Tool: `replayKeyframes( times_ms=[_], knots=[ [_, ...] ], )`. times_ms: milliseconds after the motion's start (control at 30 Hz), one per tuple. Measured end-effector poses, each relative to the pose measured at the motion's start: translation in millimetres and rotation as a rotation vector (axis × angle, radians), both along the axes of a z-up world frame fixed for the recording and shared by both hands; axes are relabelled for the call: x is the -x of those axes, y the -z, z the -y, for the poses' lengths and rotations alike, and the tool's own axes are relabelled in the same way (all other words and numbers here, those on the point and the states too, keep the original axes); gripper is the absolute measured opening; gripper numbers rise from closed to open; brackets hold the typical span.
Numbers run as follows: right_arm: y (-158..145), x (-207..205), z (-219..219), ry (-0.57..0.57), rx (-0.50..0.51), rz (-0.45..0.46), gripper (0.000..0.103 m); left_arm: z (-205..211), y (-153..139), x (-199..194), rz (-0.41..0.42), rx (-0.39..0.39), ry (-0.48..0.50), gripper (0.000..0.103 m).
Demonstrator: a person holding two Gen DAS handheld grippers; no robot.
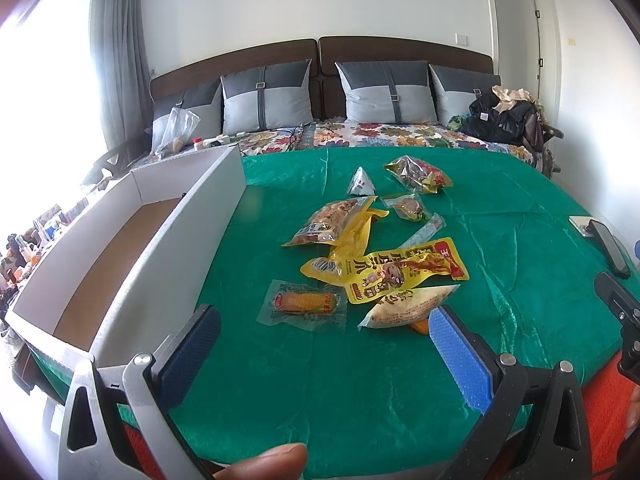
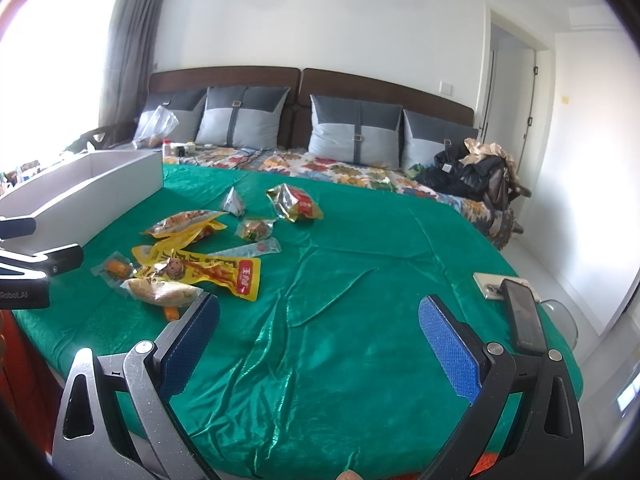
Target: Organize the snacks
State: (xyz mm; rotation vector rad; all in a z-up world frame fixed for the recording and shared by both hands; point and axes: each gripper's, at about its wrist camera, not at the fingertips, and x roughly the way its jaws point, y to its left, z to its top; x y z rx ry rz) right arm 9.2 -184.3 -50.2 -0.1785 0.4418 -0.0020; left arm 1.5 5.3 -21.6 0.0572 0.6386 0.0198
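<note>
Several snack packets lie in a loose pile on a green cloth (image 1: 500,264): a clear corn packet (image 1: 304,304), a long yellow chicken-feet bag (image 1: 400,270), a pale bag (image 1: 408,306), an orange-yellow bag (image 1: 328,220), a red and gold bag (image 1: 418,174). The pile also shows in the right wrist view, with the yellow bag (image 2: 208,270) there. An empty white cardboard box (image 1: 168,252) stands left of the pile. My left gripper (image 1: 324,336) is open and empty, just in front of the pile. My right gripper (image 2: 320,328) is open and empty over bare cloth, right of the pile.
A phone (image 2: 524,316) and a flat card holder (image 2: 490,280) lie at the cloth's right edge. Behind are a floral bedspread (image 1: 380,136), grey pillows (image 1: 384,92), a plastic bag (image 1: 176,128) and a heap of dark clothes (image 1: 504,116). A window is at the left.
</note>
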Motion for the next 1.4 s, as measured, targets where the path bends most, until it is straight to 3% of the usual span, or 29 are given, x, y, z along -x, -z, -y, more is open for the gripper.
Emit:
replayKeyframes(
  times_ms=[633,1400],
  knots=[
    [-4,2,1,-0.001,-0.006,0.008,0.101,0,3,-2,-0.017,0.016,-0.003,0.103],
    [14,2,-22,-0.055,0.089,-0.041,0.101,-13,16,-7,-0.066,0.074,-0.006,0.103]
  ],
)
